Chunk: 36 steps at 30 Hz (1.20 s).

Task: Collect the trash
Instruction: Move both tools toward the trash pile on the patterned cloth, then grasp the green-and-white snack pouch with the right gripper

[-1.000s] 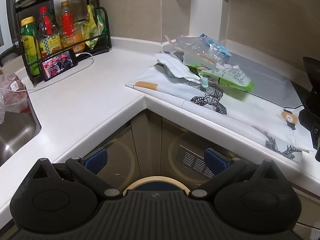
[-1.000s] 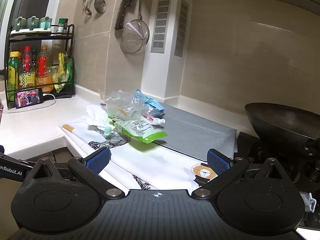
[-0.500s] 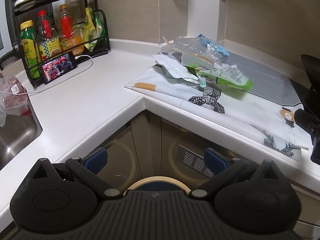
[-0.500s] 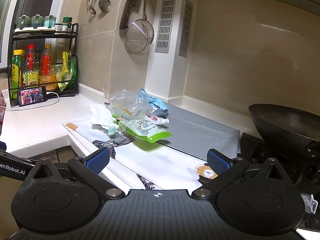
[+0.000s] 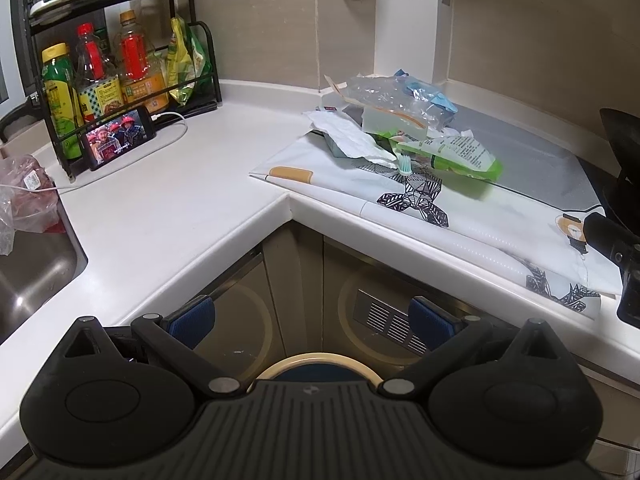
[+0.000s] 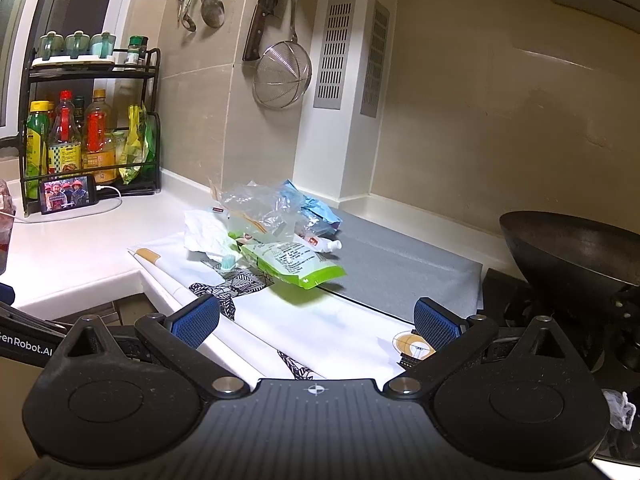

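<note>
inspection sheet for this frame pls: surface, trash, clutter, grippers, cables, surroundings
Surface: white L-shaped counter, patterned mat and grey mat on it.
Job's things: trash pile on the mats; green pouch, clear plastic bag, white wrapper, toothbrush.
Clutter: phone playing video, bottle rack, bagged item by the sink.
Grippers: left gripper open, empty; right gripper open, empty.
Cables: white charging cable at phone.
Surroundings: wok, hanging strainer, cabinet doors.
</note>
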{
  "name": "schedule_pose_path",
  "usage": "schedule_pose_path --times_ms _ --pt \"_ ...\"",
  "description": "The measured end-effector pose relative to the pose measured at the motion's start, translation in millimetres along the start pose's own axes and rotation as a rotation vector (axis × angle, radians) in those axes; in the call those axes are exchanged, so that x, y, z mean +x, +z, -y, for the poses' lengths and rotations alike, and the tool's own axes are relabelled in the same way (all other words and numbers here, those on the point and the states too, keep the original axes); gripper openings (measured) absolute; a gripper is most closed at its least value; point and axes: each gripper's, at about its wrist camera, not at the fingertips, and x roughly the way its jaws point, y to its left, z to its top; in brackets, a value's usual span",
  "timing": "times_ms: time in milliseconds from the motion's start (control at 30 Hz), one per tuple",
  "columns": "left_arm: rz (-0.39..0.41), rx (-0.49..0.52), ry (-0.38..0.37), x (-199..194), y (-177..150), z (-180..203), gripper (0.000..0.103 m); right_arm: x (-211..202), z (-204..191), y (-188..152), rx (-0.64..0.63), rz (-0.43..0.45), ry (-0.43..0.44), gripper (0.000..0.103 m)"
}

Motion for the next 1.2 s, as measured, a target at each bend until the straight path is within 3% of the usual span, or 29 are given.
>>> schedule_pose_path --times_ms 567,1200 --pt "-0.002 0.014 -0.006 -1 -1 3 0.103 -3 -1 2 -0.007 0.009 -0.007 0.103" --pt "-0.065 0.033 0.014 24 -2 10 0.103 20 9 -9 0.035 -0.042 0.009 0.103"
